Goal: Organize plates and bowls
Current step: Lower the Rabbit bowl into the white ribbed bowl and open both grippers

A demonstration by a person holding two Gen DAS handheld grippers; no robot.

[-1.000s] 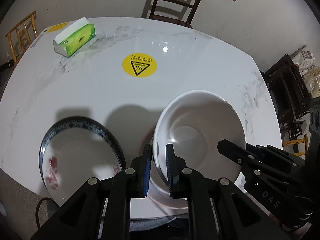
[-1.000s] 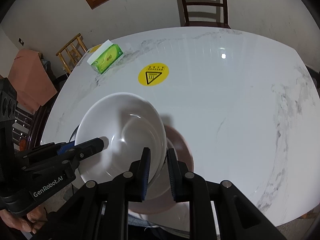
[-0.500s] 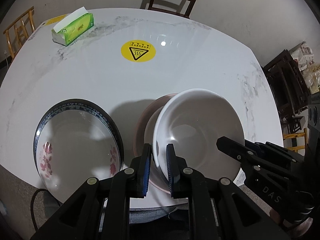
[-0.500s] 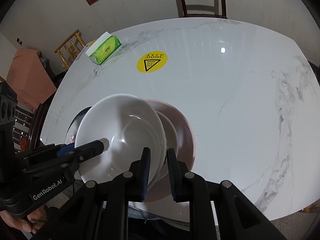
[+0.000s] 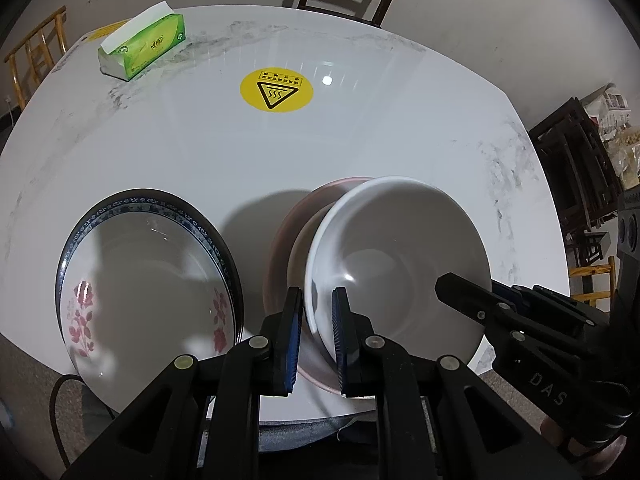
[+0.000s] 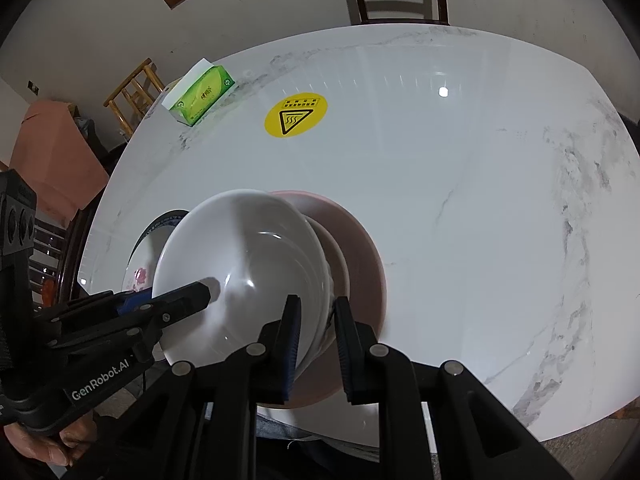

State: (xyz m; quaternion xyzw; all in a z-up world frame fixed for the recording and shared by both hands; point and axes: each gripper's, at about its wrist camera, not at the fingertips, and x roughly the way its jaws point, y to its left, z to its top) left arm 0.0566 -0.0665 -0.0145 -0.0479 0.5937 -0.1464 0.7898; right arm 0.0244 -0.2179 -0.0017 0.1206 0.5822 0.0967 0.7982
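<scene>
A: so compared with a second ago, more of the flowered plate (image 5: 148,276) and the pink plate (image 5: 288,240) is in view. The white bowl (image 5: 400,256) looks to have been carried a bit back toward the near edge of the worktop (image 5: 200,152), right over the pink plate.

B: which means what for the tidying?

A: a stacking step is probably being lined up, bowl onto pink plate. Whether it's been set down already can't be told.

B: and the fingers, left to right?

A: flowered plate is left alone on the worktop, nothing touching it. The left gripper (image 5: 316,336) is closed down to a narrow gap, with the bowl's near-left rim pinched between the fingers (image 5: 294,340). Further right, the right gripper (image 6: 316,344) is set the same way: the opposite rim is clamped between its blue pads. So the bowl is held on both sides, tilted slightly.
</scene>
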